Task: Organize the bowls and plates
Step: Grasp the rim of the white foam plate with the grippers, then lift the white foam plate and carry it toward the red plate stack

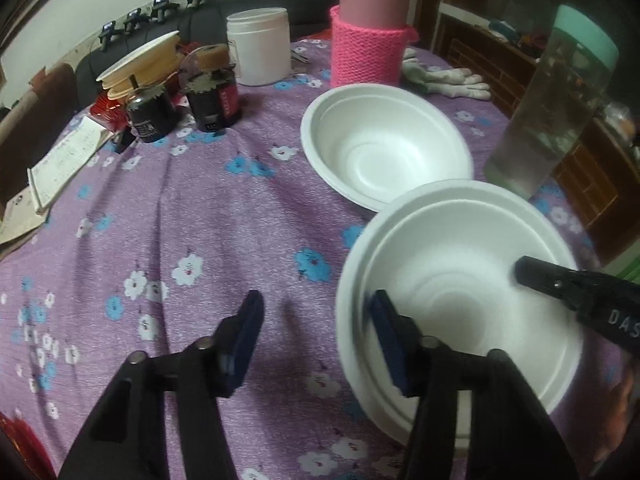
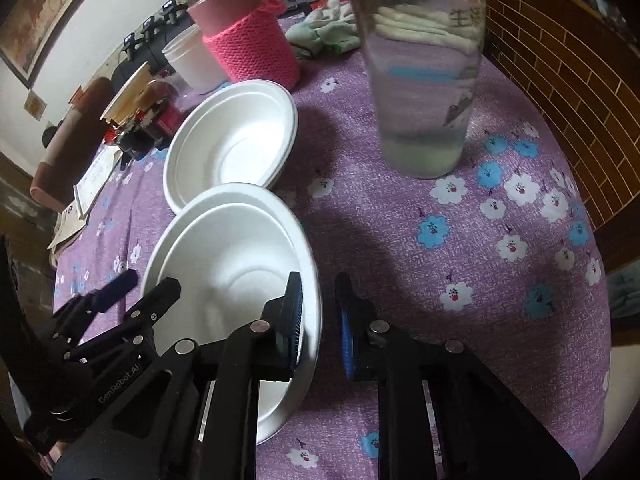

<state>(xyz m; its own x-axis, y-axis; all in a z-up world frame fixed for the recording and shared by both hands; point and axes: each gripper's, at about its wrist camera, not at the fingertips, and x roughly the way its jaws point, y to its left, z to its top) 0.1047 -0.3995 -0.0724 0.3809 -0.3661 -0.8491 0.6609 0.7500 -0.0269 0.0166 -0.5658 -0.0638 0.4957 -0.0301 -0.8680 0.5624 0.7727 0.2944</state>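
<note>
The main risk I see is the light foam buckling or tearing. My right gripper (image 2: pixel 319 312) is pressed in on the rim of the near bowl stack (image 2: pixel 240 248), one pad inside the wall and one outside, on the side facing the clear bottle (image 2: pixel 424 80). My left gripper (image 1: pixel 319 338) is spread across the opposite rim, away from the bottle, one pad over the bowl and the other over the cloth, neither one biting yet. If the left pads close unevenly or I lift with one side only, I judge the stack could tilt, flex, or let the two nested bowls slide apart, since a double rim shows they sit loosely one in the other. The tall, narrow bottle stands just beyond the stack, with liquid in it, so a wide swing towards it could tip it. The far bowl (image 1: pixel 384 144) lies beside the bottle on its flask side, its edge just tucked behind the stack, so dragging could nudge it. The bowls are white, matte, round, deep with a stepped flange, and probably very light and crushable. The counter wears a soft purple flowered cloth (image 1: pixel 200 220), wrinkled, which could bunch under a sliding bowl.
</note>
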